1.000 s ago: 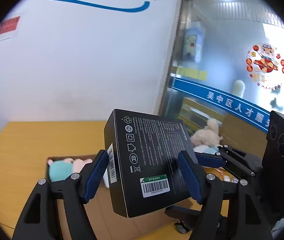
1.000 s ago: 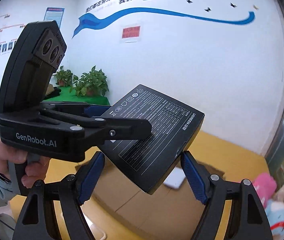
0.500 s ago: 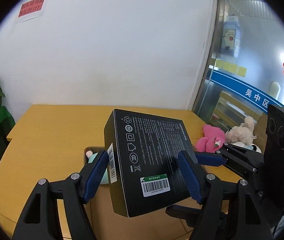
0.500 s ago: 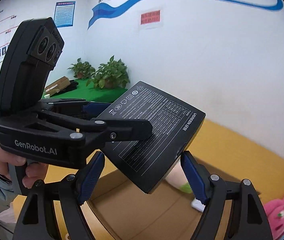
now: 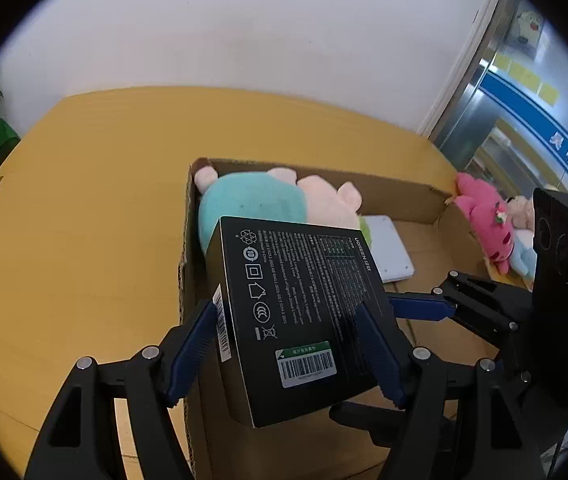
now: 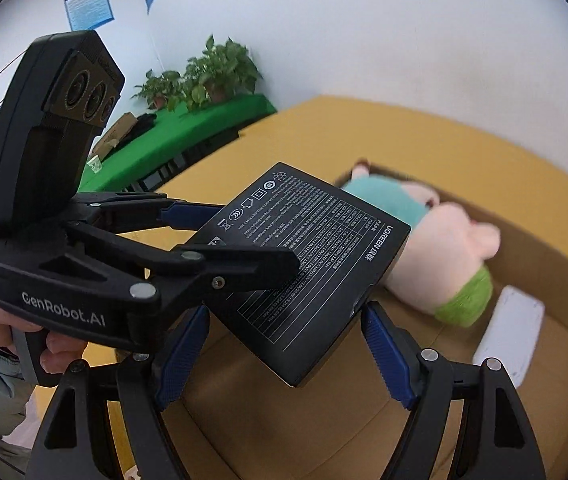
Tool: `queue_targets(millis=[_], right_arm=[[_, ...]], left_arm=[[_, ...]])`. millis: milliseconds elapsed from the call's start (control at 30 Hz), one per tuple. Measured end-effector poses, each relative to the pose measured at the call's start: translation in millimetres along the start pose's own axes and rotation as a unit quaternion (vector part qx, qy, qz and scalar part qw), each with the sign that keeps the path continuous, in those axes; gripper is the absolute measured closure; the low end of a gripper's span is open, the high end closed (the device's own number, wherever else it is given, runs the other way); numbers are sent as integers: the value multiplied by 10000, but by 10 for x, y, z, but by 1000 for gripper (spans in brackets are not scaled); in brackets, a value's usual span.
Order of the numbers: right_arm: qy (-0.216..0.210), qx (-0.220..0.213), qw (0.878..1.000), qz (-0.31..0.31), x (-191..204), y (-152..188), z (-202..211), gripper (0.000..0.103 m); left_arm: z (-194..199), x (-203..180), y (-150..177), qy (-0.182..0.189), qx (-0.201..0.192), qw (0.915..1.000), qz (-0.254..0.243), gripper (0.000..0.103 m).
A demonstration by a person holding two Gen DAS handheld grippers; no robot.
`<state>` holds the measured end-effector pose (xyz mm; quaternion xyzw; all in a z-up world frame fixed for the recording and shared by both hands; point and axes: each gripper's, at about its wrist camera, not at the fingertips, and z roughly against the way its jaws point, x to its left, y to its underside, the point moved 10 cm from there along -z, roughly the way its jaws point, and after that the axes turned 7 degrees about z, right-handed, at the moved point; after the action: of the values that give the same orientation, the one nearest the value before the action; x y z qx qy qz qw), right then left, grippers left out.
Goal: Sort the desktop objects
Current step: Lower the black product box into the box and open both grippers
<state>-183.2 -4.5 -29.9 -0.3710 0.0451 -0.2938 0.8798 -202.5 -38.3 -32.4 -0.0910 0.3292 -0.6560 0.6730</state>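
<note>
A black box (image 5: pixel 304 312) with white print and a barcode label is clamped between the blue pads of my left gripper (image 5: pixel 288 356), tilted above an open cardboard box (image 5: pixel 404 196). It also shows in the right wrist view (image 6: pixel 308 268), with my left gripper (image 6: pixel 219 240) shut on it from the left. My right gripper (image 6: pixel 284 356) is wide around the box's lower corner; its pads do not touch it. In the cardboard box lie a pig plush (image 5: pixel 267 196) in teal and pink, also in the right wrist view (image 6: pixel 444 252), and a flat white device (image 5: pixel 390 252).
The cardboard box sits on a yellow wooden table (image 5: pixel 83 220). A pink plush (image 5: pixel 484 216) and other soft toys lie right of the box. A green-covered table (image 6: pixel 187 136) with potted plants (image 6: pixel 211 76) stands at the far left wall.
Both grippers and the black box have tilted downward and moved over the cardboard box. The box's inside with the pig plush and white device now fills the view. The grip is unchanged.
</note>
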Motion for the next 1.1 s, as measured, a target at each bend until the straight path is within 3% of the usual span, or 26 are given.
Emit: queue_targets(millis=[300,400,633,833,967,1033,1100], right_arm=[[-472,812,9945,-467,-307,310,-476,27],[-549,1057,9914,-535,-341,371,-605,33],[-605,1135,9882,-835,-433,322,-737,38],[-396,825,9925,-811,-357,332,-445,37],[337,424,9972,-522,-350,192,31,33],[860,204,9956,-296,-285,197,334,13],[1266,2,9918,-147,-274,162,510,2]], left_arm=[[-391,129,187,-566,760,9953,-219,31],[-497,254,227,-789,975,9921,-86,32],[-463,307,211,-987,957,9905,-70,33],[-122,244,63,-1232,362,9915,-200,32],[413,190,-21,-1114,-378,9929,-175,32],[684,142,-14,-1160,-768,9900,-225,31],[917,31,13,-1231,-1194,9845,-370,28]])
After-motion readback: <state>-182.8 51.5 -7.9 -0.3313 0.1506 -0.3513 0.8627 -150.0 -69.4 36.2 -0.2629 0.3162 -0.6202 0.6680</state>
